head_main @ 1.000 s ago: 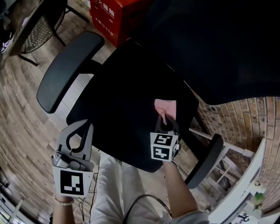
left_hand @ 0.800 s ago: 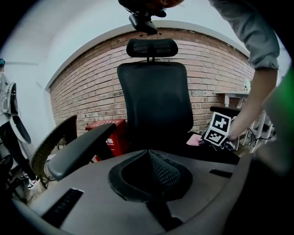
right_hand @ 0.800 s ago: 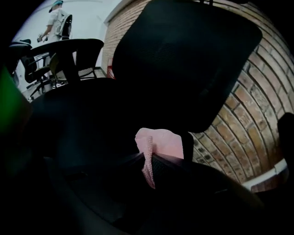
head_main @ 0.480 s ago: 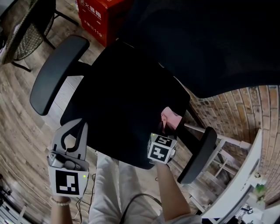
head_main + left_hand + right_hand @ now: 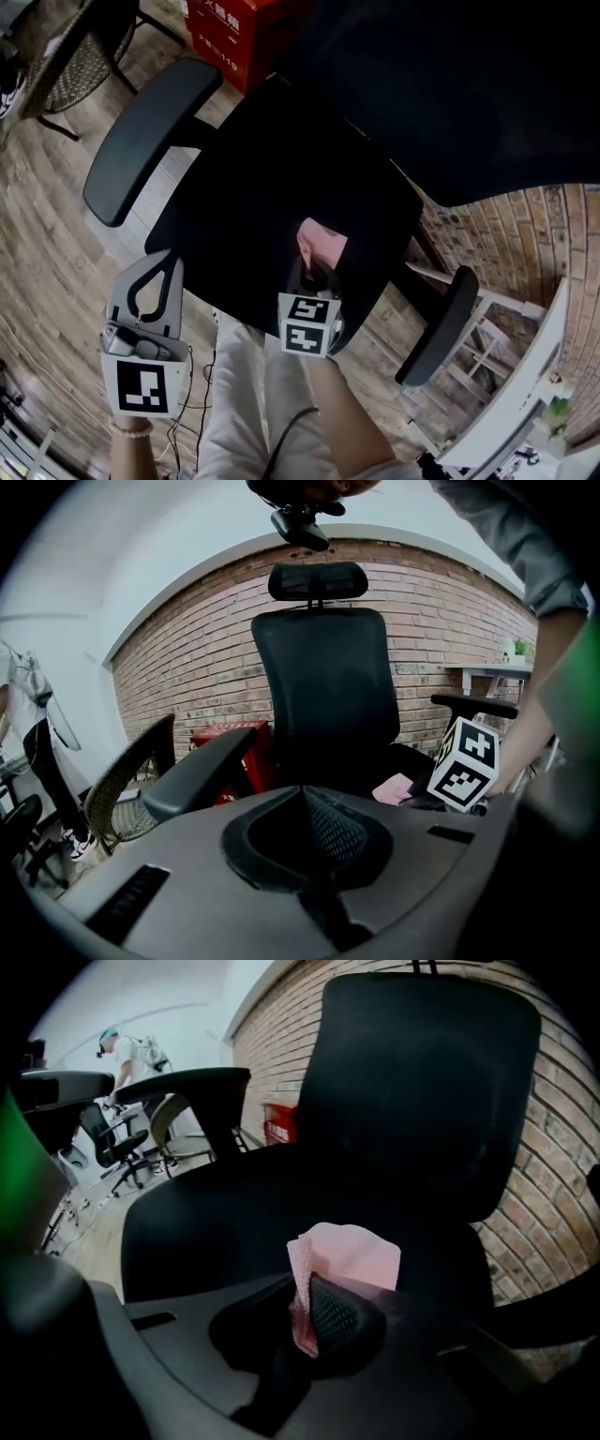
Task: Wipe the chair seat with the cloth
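Your right tongs (image 5: 309, 269) are clenched on the pink cloth (image 5: 323, 242). One fold is pinched between the jaws, and the loose part stands up past the tips. In the head view the cloth sits over the front part of the black chair seat (image 5: 272, 178), a little toward your right side and close to the front edge. Whether it is pressed flat onto the seat I cannot tell.

Your left tongs (image 5: 161, 264) are closed, jaws together with nothing between them. You hold them off the seat, just outside its front left corner, over the wooden floor (image 5: 47, 216) and beside your pale trousers (image 5: 244, 403). They are well apart from the cloth.

The left armrest (image 5: 150, 136) lies beyond your left tongs. The right armrest (image 5: 439, 323) lies past your right tongs, on the side of the brick wall (image 5: 525, 253). The tall black backrest (image 5: 450, 84) rises behind the seat. A red box (image 5: 239, 28) stands on the floor behind the left armrest, with a wicker chair (image 5: 80, 56) farther out on that side.
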The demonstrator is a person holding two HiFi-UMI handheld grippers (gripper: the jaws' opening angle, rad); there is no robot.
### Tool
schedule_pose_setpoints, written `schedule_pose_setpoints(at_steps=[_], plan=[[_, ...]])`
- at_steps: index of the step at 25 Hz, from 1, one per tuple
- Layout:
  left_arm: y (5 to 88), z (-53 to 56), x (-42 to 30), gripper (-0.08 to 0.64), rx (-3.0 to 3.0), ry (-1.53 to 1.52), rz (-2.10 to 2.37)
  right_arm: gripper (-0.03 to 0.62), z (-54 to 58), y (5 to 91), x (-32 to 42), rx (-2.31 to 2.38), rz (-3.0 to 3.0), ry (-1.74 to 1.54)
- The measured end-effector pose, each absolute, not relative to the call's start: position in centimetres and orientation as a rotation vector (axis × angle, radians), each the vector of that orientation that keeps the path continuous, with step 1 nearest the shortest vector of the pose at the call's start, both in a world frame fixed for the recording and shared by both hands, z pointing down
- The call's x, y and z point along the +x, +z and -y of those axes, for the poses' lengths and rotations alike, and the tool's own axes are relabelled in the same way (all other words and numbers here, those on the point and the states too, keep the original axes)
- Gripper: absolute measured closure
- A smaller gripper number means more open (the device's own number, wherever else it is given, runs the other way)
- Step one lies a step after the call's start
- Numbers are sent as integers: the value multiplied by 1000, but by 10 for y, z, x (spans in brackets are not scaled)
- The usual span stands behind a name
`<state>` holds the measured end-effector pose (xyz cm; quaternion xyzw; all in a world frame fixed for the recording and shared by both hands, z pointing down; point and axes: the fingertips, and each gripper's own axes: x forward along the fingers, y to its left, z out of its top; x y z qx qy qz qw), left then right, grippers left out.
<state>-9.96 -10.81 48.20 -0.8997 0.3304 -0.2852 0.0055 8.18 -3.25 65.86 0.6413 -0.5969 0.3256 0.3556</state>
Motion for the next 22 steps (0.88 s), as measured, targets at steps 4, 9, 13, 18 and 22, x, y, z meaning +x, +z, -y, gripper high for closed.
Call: schedule_pose_setpoints(at_steps=[4,9,13,18,22], plan=[[483,107,-120,541,-2788,-911,-1061,537,38,658,18,1561,1674,840],[486,106,-149,541,-2794,-916,-1204,537,43,649,-58,1429,1837,823],[486,102,-159,541,-2771,-935,-1182,537,37,641,-110,1327,1935,815],[486,97,-167,541,-2789,-926,-1233,537,24,639,-146,1235,1992,786],[488,96,-163,541,-2766,-947,-1140,537,15,647,-136,1230,1955,764]])
